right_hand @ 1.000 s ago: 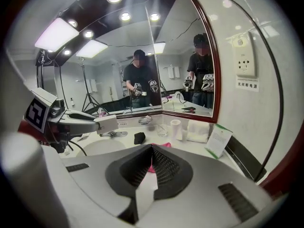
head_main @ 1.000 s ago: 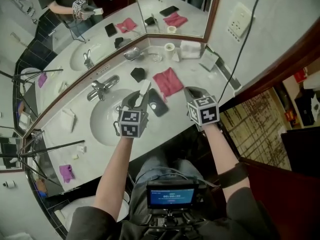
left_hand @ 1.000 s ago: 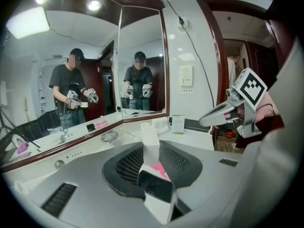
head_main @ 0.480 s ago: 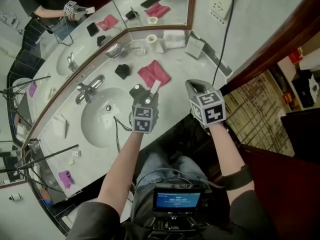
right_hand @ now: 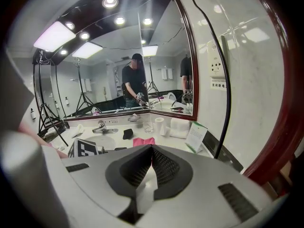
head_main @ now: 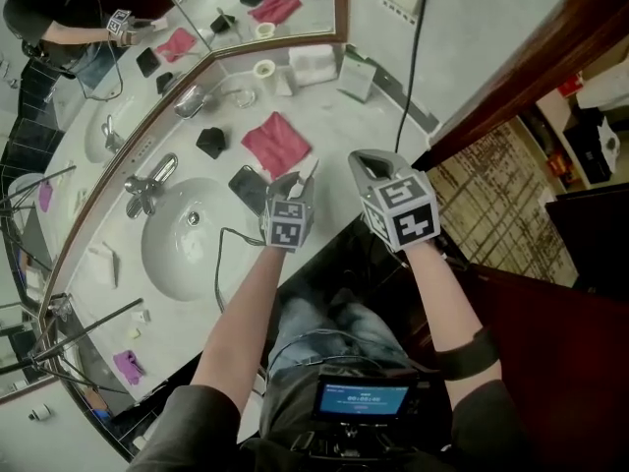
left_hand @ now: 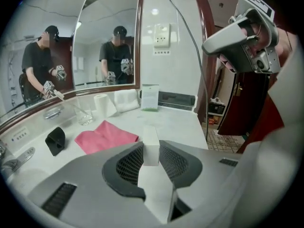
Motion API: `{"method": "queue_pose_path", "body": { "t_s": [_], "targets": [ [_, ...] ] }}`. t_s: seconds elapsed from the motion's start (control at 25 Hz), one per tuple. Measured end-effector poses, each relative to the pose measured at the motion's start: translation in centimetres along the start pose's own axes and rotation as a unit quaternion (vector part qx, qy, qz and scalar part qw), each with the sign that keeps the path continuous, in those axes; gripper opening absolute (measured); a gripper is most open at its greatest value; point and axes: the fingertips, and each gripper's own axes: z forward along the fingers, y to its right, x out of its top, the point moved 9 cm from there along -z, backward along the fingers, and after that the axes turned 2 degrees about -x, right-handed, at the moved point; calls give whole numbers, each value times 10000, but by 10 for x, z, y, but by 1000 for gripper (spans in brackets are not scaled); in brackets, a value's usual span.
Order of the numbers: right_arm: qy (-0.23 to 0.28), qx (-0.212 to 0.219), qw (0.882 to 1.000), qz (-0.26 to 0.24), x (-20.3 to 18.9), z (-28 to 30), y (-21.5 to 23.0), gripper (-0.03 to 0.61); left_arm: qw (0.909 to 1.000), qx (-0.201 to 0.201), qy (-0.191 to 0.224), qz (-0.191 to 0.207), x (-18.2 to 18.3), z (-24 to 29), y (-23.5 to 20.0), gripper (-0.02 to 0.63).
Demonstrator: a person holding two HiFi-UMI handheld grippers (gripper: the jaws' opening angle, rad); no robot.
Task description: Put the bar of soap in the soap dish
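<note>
A white bar of soap (left_hand: 151,137) stands upright between the pads of my left gripper (left_hand: 152,155), which is shut on it. In the head view the left gripper (head_main: 299,183) hangs over the counter's front edge, between the pink cloth (head_main: 278,143) and the black phone (head_main: 248,187), with the soap (head_main: 309,171) poking out of it. A shiny metal dish (head_main: 191,100) sits far back by the mirror, small in the left gripper view (left_hand: 52,112). Just to the right, my right gripper (head_main: 364,164) is shut with nothing in it, its jaws pressed together (right_hand: 151,156).
The sink basin (head_main: 182,244) and tap (head_main: 149,179) lie to the left. A black pouch (left_hand: 56,139), a glass (left_hand: 84,117), a paper roll (left_hand: 102,104), folded towels (head_main: 313,64) and a green-white card (left_hand: 150,97) stand on the counter. A cable (head_main: 413,57) runs down the wall.
My left gripper has carried the soap down and to the right, from over the sink's rim to the counter front by the pink cloth. The right gripper has shifted a little.
</note>
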Motion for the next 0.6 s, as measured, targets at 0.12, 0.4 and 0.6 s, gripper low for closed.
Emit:
{"method": "queue_pose_path", "body": {
  "t_s": [0.12, 0.4, 0.6],
  "targets": [
    [-48, -17, 10000, 13, -4, 0, 5, 20, 10000, -52, -46, -16, -5, 16, 1, 103],
    [-137, -5, 9998, 162, -11, -3, 8, 20, 9993, -53, -348, -124, -21, 32, 4, 107],
    [-122, -4, 9997, 204, -14, -3, 7, 20, 9983, -98, -530, -200, -26, 30, 4, 186]
  ]
}}
